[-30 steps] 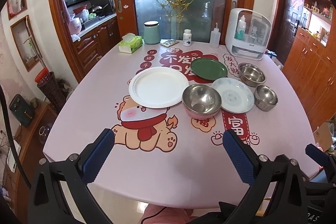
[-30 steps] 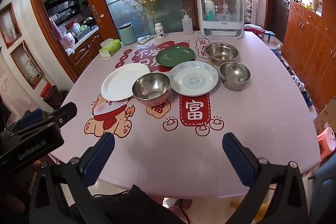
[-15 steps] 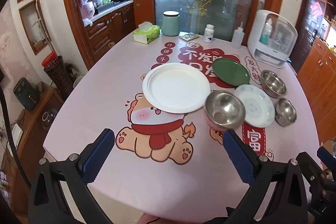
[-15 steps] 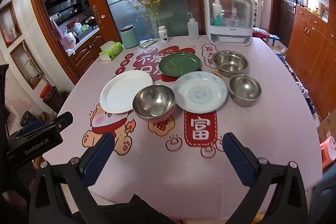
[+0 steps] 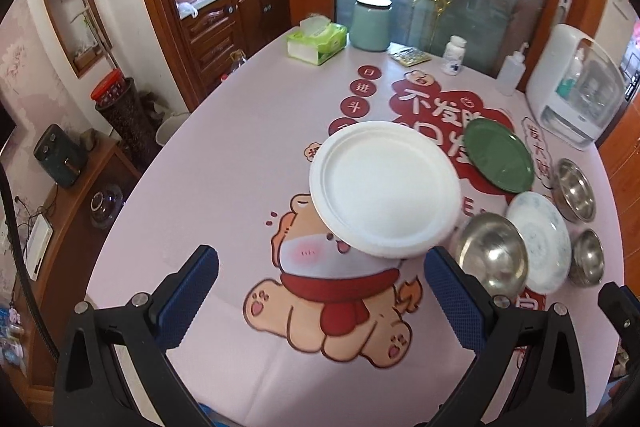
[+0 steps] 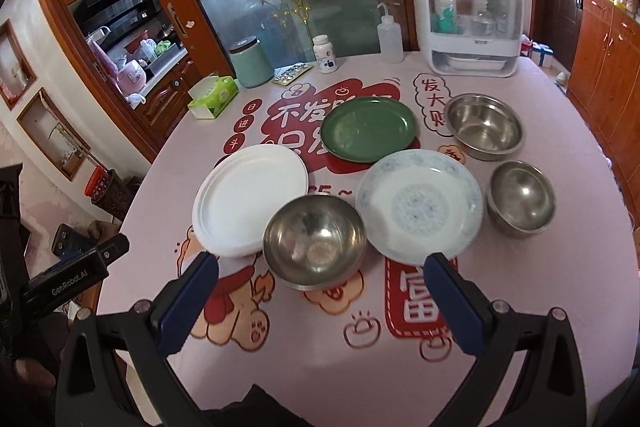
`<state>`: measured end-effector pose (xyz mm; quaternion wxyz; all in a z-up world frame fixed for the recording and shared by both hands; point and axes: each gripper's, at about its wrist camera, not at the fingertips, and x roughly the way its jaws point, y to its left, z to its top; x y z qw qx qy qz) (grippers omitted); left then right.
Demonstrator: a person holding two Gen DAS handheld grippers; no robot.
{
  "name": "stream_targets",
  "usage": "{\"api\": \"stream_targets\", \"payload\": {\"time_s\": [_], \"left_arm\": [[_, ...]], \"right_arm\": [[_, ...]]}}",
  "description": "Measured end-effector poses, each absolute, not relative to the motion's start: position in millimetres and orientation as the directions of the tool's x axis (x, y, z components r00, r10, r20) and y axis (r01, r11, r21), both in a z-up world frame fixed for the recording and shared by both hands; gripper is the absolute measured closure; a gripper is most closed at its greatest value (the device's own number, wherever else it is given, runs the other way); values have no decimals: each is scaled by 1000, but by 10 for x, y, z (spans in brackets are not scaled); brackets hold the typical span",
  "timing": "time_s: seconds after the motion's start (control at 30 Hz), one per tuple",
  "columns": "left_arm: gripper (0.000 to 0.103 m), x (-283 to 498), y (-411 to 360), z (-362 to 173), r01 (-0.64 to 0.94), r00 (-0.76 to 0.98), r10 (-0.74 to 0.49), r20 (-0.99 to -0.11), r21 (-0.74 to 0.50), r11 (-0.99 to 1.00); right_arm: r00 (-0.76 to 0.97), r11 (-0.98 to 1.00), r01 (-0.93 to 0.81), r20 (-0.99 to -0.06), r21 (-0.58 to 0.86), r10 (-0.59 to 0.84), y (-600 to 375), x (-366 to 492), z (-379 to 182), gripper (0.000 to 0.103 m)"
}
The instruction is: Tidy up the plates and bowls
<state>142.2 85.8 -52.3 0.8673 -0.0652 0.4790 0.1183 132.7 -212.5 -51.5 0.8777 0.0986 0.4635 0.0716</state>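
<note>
Both my claws, the left gripper (image 5: pixel 321 291) and the right gripper (image 6: pixel 320 291), are wide open and hold nothing above the pink table (image 6: pixel 304 359). Just beyond them stands the steel bowl (image 6: pixel 315 241); the white plate (image 6: pixel 250 201) touches its left side, the patterned plate (image 6: pixel 418 207) lies at its right, and the green plate (image 6: pixel 368 129) lies behind it.

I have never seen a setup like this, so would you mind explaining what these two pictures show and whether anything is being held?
There is no robot here: a person carries a two-finger gripper in each hand, and a fisheye camera on each looks forward past its blue pads. One picture comes from the left gripper, the other from the right gripper. Both are open and hold nothing. On the pink printed table lie a white plate, a green plate, a patterned plate and three steel bowls: near, small and far. A tissue pack and bottles stand behind.
</note>
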Motion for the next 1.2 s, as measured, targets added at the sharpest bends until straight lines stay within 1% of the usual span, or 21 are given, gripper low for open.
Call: {"api": "stream_targets", "payload": {"time_s": [0.13,0.27,0.67,0.73,0.87,1.03,1.2], "left_arm": [[1,1705,1034,-673,-289,468,150,-871,10,957],[1,1954,1165,-840,-294,438,150,-886,17,956],[1,2526,1447,-1416,-268,360,41,-932,-61,961],[1,2580,1470,-1500,-259,355,24,-934,-74,963],[1,2674,1489,-1665,-235,353,-24,-935,-114,965],[1,2766,1492,-1837,-192,371,-96,-924,-178,965],[1,2872,1472,-1964,-175,369,-117,-922,-192,966]], "right_arm": [[531,971,-18,-821,237,210,-2089,1681,-614,0],[485,965,-12,-842,261,234,-2044,2074,-751,0],[375,956,-18,-884,292,278,-1891,2833,-1294,0],[362,946,-36,-878,322,312,-1889,2888,-1381,0],[310,894,-87,-841,439,443,-1874,3016,-1598,0],[267,872,-129,-830,472,489,-1785,3130,-1795,0],[234,859,-122,-827,497,511,-1762,3206,-1968,1]]}}
